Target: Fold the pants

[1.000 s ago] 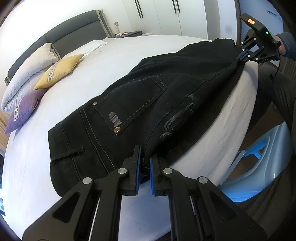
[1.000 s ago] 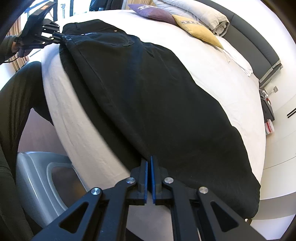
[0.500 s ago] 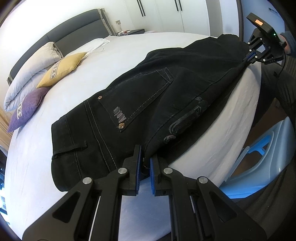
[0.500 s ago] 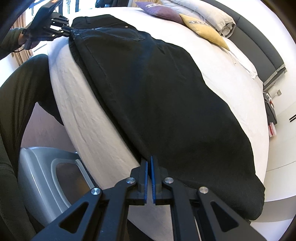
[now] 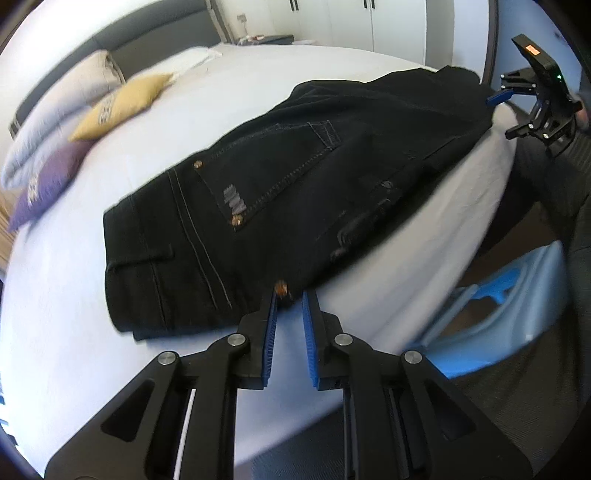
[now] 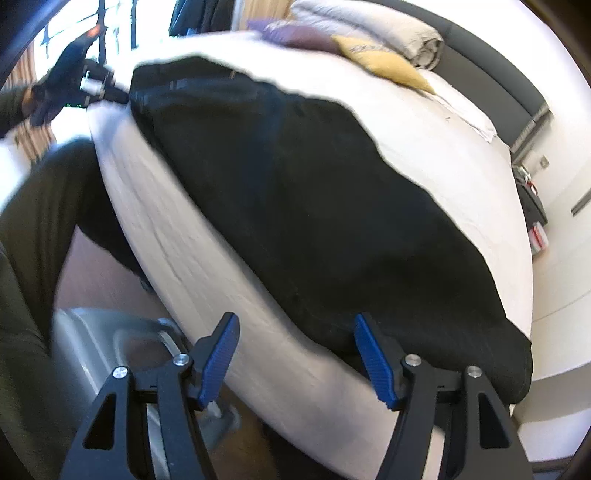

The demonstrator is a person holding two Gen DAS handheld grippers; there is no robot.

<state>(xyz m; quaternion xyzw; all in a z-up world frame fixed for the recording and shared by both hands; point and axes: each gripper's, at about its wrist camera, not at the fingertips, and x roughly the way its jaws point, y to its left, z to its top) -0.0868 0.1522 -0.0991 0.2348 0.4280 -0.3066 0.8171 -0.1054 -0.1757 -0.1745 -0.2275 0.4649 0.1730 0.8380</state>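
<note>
White bed [image 5: 66, 332]: black pants [image 5: 280, 206] bear an unreadable pocket label [image 5: 233, 201].

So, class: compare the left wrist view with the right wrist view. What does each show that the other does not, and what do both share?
Only the left wrist view shows the pants' back pocket with its stitching and rivets, the belt loop, the white wardrobe doors and a blue plastic stool.

Only the right wrist view shows the far hem end of the pants and a grey stool.

Both share the black pants, the white bed, the yellow pillow, the purple pillow, and both grippers: left gripper, right gripper, each with jaws opening, nothing between them.
</note>
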